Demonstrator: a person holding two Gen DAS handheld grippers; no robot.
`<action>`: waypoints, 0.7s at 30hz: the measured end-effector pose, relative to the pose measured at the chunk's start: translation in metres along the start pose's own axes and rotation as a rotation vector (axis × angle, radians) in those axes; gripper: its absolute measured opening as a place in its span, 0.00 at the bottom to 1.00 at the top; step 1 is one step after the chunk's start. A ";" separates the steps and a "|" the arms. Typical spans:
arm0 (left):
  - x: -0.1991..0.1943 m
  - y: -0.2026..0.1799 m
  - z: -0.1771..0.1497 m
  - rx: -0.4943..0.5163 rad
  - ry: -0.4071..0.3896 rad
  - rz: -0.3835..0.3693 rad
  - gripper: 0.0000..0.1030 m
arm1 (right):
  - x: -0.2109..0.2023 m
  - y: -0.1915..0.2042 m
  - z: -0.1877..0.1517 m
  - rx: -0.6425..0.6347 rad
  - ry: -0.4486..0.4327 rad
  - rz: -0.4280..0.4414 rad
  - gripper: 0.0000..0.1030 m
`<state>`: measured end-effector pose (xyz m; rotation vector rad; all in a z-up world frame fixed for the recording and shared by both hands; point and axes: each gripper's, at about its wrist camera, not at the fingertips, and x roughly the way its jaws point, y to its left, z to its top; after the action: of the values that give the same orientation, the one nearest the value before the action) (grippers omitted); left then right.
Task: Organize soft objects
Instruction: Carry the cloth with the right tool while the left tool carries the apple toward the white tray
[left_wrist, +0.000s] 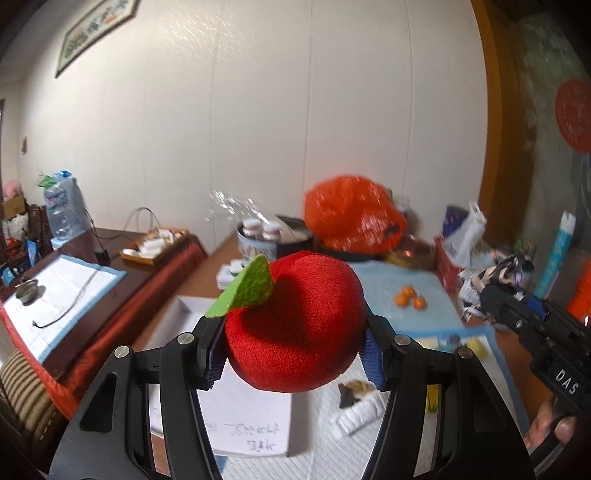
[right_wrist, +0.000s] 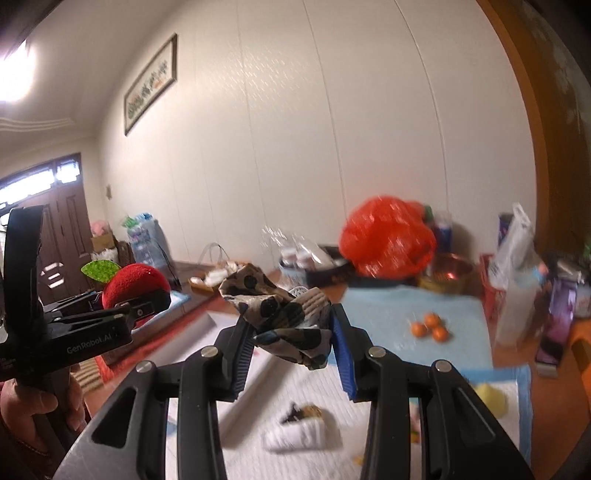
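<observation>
The long brown wooden table (left_wrist: 207, 266) ran away toward the white wall, with a white padded mat with a blue edge (right_wrist: 517, 376) spread on its near end. A big crinkly orange plastic bag (right_wrist: 388, 240) sat at the far end, by the wall.

The left gripper (left_wrist: 293, 350) was held up above the table. Its jaws were open about as wide as a ball, and they squeezed the round red plush apple (left_wrist: 295, 321) from both sides. The blue pads (left_wrist: 371, 360) pressed into its soft sides. The apple's dimpled top faced up and a bit toward the camera, and its green felt leaf (left_wrist: 245, 288) stuck out to the upper left.

The right gripper (right_wrist: 291, 345) was up in the air too. Its jaws were open a middle amount and pinched a crumpled beige cloth with dark spots (right_wrist: 284, 317). The cloth bunched up above the fingers and leaned back to the left.

A small rolled white sock with a dark patch (right_wrist: 295, 430) lay on the mat below the grippers. Three little orange fruits (right_wrist: 430, 326) sat close together on a light blue cloth (right_wrist: 388, 306) farther back.
</observation>
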<state>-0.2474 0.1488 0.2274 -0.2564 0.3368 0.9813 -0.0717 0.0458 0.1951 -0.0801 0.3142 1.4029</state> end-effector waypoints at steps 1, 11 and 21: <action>-0.002 0.003 0.000 -0.005 -0.005 0.003 0.58 | 0.002 0.005 0.002 0.005 -0.004 0.016 0.38; 0.005 0.040 -0.018 -0.071 0.059 0.032 0.58 | 0.023 0.032 -0.012 0.027 0.051 0.084 0.38; 0.018 0.065 -0.028 -0.102 0.100 0.048 0.58 | 0.035 0.049 -0.015 0.032 0.072 0.088 0.38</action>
<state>-0.2976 0.1875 0.1910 -0.3924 0.3860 1.0365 -0.1170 0.0840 0.1779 -0.0915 0.4044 1.4841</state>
